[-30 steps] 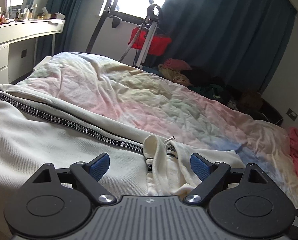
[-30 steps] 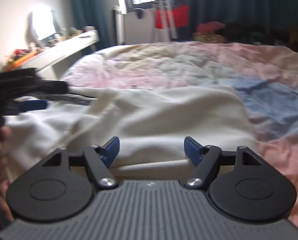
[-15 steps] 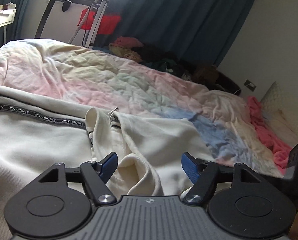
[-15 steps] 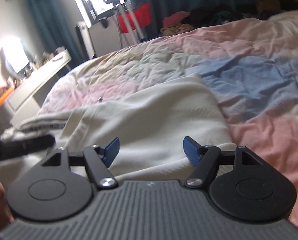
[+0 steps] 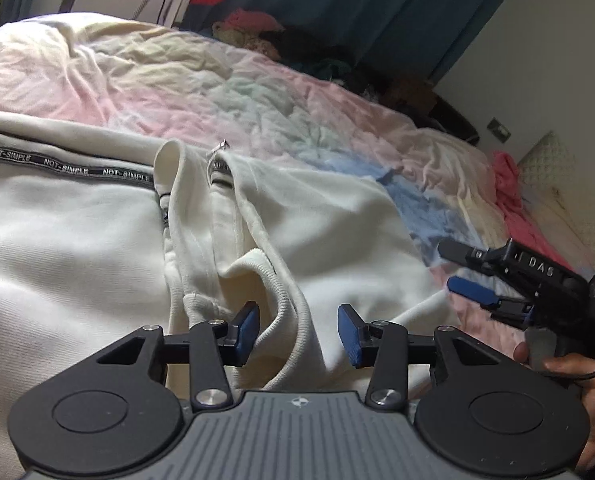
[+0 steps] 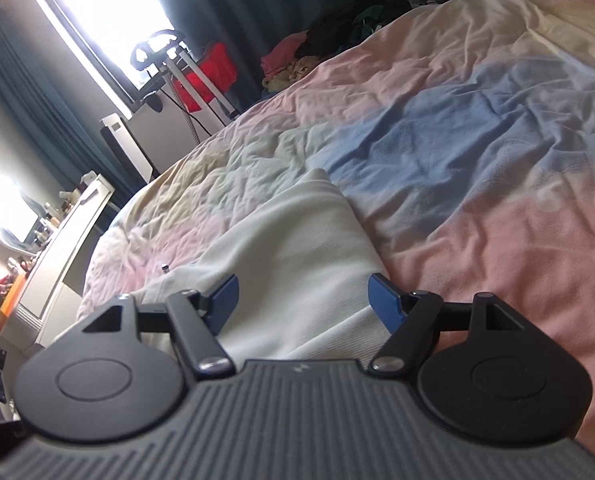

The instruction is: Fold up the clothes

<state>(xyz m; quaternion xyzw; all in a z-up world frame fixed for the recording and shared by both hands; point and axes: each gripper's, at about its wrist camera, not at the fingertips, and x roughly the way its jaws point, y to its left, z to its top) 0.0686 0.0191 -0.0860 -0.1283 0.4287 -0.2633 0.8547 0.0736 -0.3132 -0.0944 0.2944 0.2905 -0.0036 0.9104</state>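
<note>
A cream zip jacket (image 5: 77, 248) with a black "NOT-SIMPLE" tape lies spread on the bed. Its ribbed collar edge (image 5: 293, 320) rises between the blue pads of my left gripper (image 5: 297, 334). The jaws are closing, and a gap shows on each side of the cloth. In the right wrist view the same jacket (image 6: 297, 248) fills the lower middle. My right gripper (image 6: 303, 302) stands open just over its near edge, with only flat cloth below the pads. The left wrist view also shows the right gripper (image 5: 461, 270) at the far right, held in a hand (image 5: 593, 400).
A pastel quilt (image 5: 257, 92) covers the bed (image 6: 477, 160). A pink cloth (image 5: 513, 184) lies by the pillow at the right. Loose clothes (image 6: 297, 56) are heaped beyond the far side. A white desk (image 6: 69, 240) and a clothes steamer (image 6: 177, 60) stand near the window.
The left gripper tipped down and swung right over the collar, and its jaws narrowed around the ribbed edge. The right gripper rolled, slid sideways along the jacket's edge and stayed open.
</note>
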